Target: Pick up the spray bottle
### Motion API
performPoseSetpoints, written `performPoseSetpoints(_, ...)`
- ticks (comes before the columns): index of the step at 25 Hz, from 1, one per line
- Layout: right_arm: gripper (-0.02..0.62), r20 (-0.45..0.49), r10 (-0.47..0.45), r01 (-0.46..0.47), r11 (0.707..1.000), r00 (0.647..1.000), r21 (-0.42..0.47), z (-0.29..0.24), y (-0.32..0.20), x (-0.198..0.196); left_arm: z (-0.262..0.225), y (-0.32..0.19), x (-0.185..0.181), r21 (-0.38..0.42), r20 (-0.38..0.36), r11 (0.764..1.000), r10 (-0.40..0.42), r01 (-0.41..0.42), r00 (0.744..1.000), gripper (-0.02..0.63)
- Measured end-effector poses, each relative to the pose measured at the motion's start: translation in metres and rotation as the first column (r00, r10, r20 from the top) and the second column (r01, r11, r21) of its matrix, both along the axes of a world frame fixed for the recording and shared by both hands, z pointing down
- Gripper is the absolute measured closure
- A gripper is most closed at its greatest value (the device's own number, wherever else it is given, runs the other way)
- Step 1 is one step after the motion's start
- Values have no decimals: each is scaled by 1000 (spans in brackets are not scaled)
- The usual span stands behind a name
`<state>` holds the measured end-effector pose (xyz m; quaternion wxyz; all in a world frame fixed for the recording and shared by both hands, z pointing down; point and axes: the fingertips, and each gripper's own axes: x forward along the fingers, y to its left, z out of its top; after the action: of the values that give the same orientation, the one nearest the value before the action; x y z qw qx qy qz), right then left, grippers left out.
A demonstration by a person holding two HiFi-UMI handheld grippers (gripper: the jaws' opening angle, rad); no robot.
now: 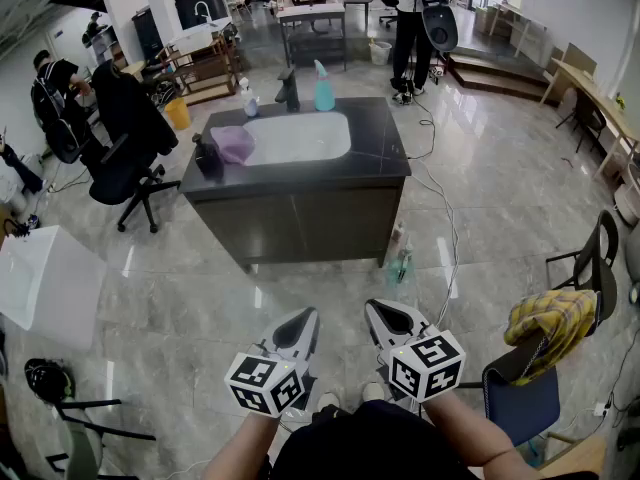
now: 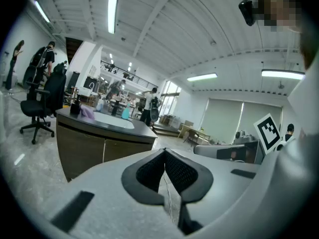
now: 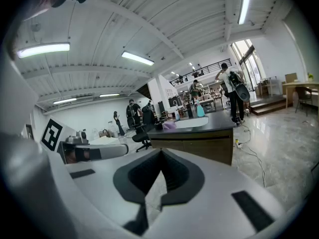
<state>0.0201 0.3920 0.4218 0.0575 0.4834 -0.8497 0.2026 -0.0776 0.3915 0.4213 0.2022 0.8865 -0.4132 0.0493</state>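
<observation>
Spray bottle [image 1: 323,87]: translucent teal body, white trigger head, upright at back of dark, glossy counter [image 1: 380,153]. Stands just right of black faucet [image 1: 288,90], behind white rectangular sink basin [image 1: 297,137]. Crumpled purple cloth [image 1: 232,144] lies at basin's left rim. I see left gripper [image 1: 304,320] and right gripper [image 1: 383,314] held side by side over polished grey tile floor [image 1: 180,298], well apart from counter. Both have smooth grey shells and black mesh-textured pads, tips pressed together, nothing between them.
</observation>
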Motion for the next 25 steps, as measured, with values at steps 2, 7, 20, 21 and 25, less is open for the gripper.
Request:
performPoseSetpoints(2,589,-1,0,0,1000,1000,1,0,-1,-1,-2,0,2,5,-1,1000,6,-6,1000,600)
performPoseSetpoints(7,589,21,2,-2,1000,1000,-5,0,-1,-6,-10,-2,-2,14,-30,1000,6,-6,1000,600)
performPoseSetpoints(20,589,33,35,-35,999,999,-22,4,-13,-41,-9,-14,-42,10,-78,1000,11,-10,997,600)
performPoseSetpoints(21,589,32,36,-35,999,999,-26,6,-15,-44,-8,-15,-46,11,-76,1000,15,-14,997,600)
performPoseSetpoints(25,589,21,40,-39,999,999,-32,11,-18,-59,-3,-17,-62,6,-88,1000,24,-23,996,600)
